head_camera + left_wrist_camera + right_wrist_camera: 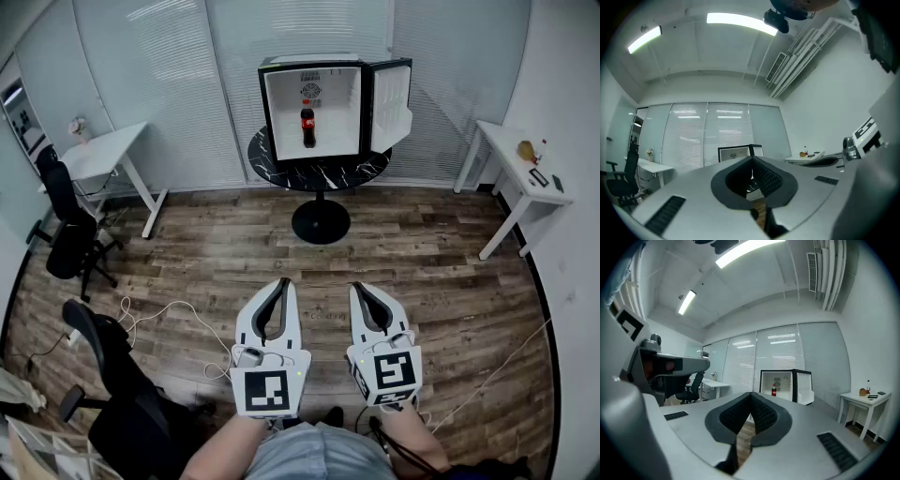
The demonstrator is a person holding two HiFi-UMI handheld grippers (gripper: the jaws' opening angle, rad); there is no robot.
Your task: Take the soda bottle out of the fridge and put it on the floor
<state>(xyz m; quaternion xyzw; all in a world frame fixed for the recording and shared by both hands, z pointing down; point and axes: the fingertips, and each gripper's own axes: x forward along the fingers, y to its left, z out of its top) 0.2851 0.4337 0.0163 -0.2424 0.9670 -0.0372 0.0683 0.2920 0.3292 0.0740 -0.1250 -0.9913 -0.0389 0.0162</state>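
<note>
Soda bottle (307, 125), dark with red label, upright mid-fridge (277, 112); boxy fridge, door open, on round black marbled table (319, 174). Left gripper (283, 282), right gripper (360, 290): ribbed black jaws pressed together, nothing between.

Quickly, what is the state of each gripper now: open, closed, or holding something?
Left gripper: closed, holding nothing.
Right gripper: closed, holding nothing.

No text is showing legibly in any view. The soda bottle (307, 124) is displaying a red label too small to read; cubes on the left gripper (283, 281) and right gripper (359, 289) are bearing only square markers.
</note>
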